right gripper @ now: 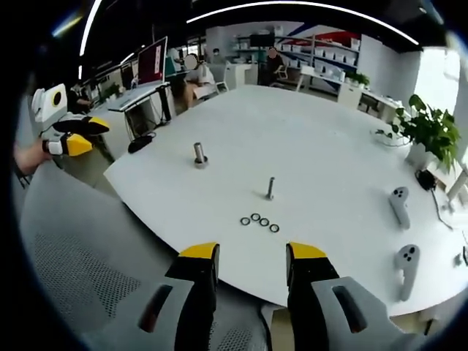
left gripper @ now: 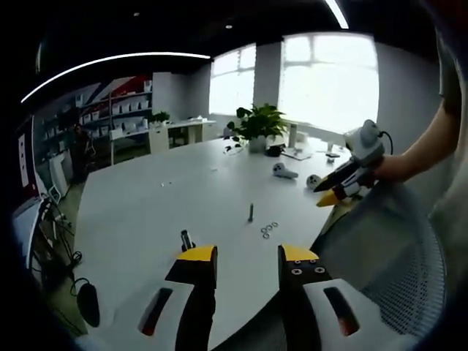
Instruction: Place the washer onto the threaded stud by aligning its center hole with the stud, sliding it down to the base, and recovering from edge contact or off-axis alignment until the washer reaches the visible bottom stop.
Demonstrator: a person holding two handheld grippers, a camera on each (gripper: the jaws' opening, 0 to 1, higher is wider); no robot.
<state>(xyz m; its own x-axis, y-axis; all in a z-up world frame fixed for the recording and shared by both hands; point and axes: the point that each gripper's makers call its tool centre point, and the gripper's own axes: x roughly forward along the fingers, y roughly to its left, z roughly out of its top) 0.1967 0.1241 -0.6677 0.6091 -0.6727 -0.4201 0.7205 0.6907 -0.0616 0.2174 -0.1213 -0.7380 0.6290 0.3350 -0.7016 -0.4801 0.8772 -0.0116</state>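
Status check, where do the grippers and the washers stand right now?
Both hand-held grippers open, empty, off the table: left, right. Four washers lying beside threaded stud, none on it. Path to them clear.

— What are you working in?
— You're standing at a wide white worktop (right gripper: 322,139) in an office; daylight is pouring through big windows (left gripper: 329,80), ceiling strip lights (left gripper: 110,62) are glowing, and shelving (left gripper: 124,110) is lining the wall.

Both views look from off the tabletop (left gripper: 168,197) edge, crossing; they share the stud (left gripper: 251,212) and washers (left gripper: 269,229).
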